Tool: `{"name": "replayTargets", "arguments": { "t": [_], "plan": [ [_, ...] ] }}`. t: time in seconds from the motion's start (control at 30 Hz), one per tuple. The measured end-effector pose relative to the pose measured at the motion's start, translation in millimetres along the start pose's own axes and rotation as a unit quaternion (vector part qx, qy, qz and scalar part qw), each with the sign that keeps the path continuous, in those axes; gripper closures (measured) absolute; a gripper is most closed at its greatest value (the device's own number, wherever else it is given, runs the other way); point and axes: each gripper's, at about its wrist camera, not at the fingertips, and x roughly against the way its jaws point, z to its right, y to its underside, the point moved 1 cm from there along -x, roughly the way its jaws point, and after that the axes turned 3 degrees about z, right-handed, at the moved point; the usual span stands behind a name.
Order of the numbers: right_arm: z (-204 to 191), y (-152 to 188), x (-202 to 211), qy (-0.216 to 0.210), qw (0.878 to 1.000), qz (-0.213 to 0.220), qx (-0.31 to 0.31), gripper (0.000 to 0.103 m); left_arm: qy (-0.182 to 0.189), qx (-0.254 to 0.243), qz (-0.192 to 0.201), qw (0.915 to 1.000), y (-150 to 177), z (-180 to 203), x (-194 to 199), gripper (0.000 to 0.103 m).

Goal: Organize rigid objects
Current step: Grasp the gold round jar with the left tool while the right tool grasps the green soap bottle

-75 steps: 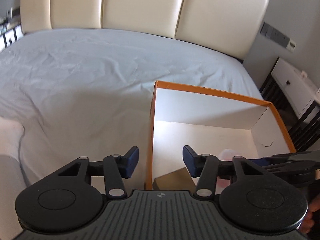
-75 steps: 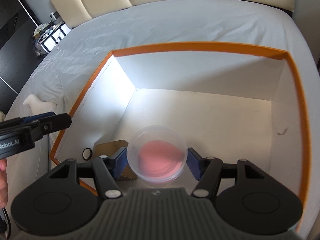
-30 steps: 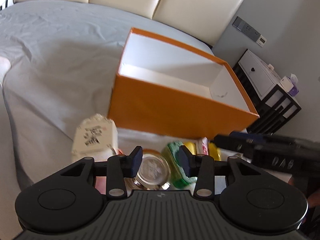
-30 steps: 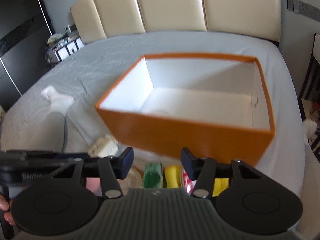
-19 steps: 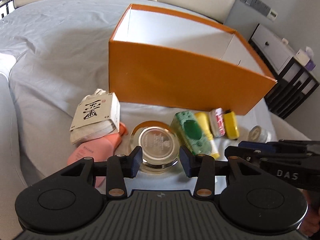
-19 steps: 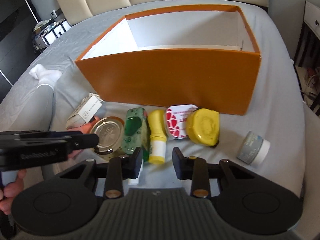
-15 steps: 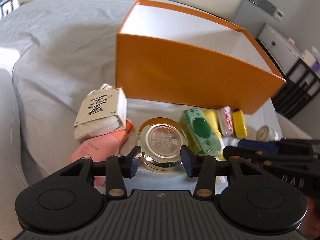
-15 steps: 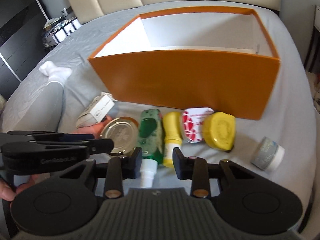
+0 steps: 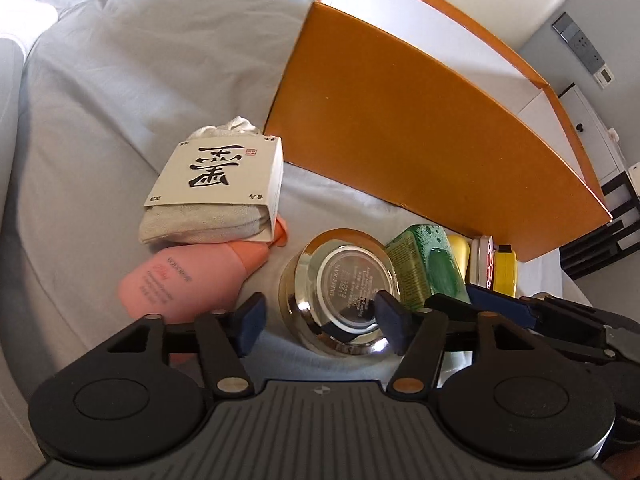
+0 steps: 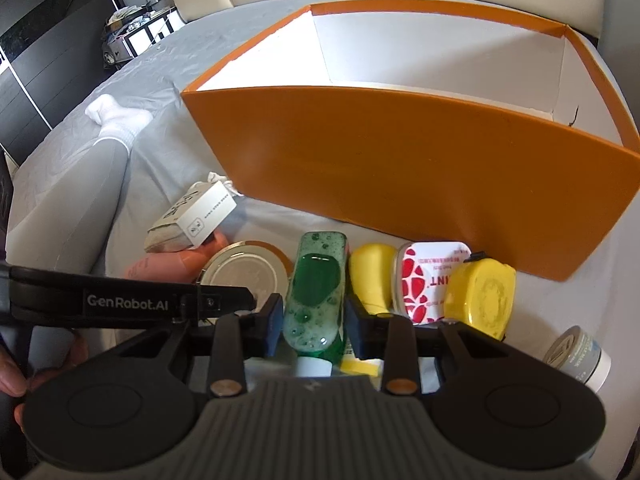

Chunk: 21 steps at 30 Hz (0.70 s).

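An orange box (image 9: 420, 112) (image 10: 400, 152) with a white inside stands on the grey bed. In front of it lies a row of objects. My left gripper (image 9: 320, 322) is open, its fingers on either side of a round metal-lidded jar (image 9: 340, 284) (image 10: 244, 272). My right gripper (image 10: 314, 324) is open around a green bottle (image 10: 318, 296) (image 9: 428, 264) lying on its side; the pads are close to it and I cannot tell if they touch.
Left of the jar lie a pink bottle (image 9: 188, 276) and a folded cloth in a paper sleeve (image 9: 216, 188). Right of the green bottle lie a yellow bottle (image 10: 370, 276), a red-and-white tin (image 10: 424, 280), a yellow tape measure (image 10: 480, 296) and a small white jar (image 10: 580, 356).
Both grippers have dropped from over the box to the row of objects. The left has closed in on the metal-lidded jar, the right on the green bottle.
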Motion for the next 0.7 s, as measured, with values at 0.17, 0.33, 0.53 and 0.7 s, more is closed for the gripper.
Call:
{"name": "replayTargets", "arguments": {
  "t": [0.17,0.33,0.53,0.7],
  "plan": [
    [9,0,2,-0.004,1.000,-0.004,-0.003,0.071,-0.005,-0.011,-0.002,0.9999,0,11,-8,0.026],
    [8,1,0,-0.005,1.000,-0.005,-0.002,0.071,0.000,0.007,0.006,1.0000,-4,12,-10,0.036],
    [8,2,-1,-0.006,1.000,-0.007,-0.003,0.073,0.019,0.003,0.030,0.9994,-4,10,14,0.061],
    [9,0,-3,-0.011,1.000,-0.013,-0.007,0.072,0.050,-0.009,0.045,0.9977,-4,15,28,0.067]
  ]
}}
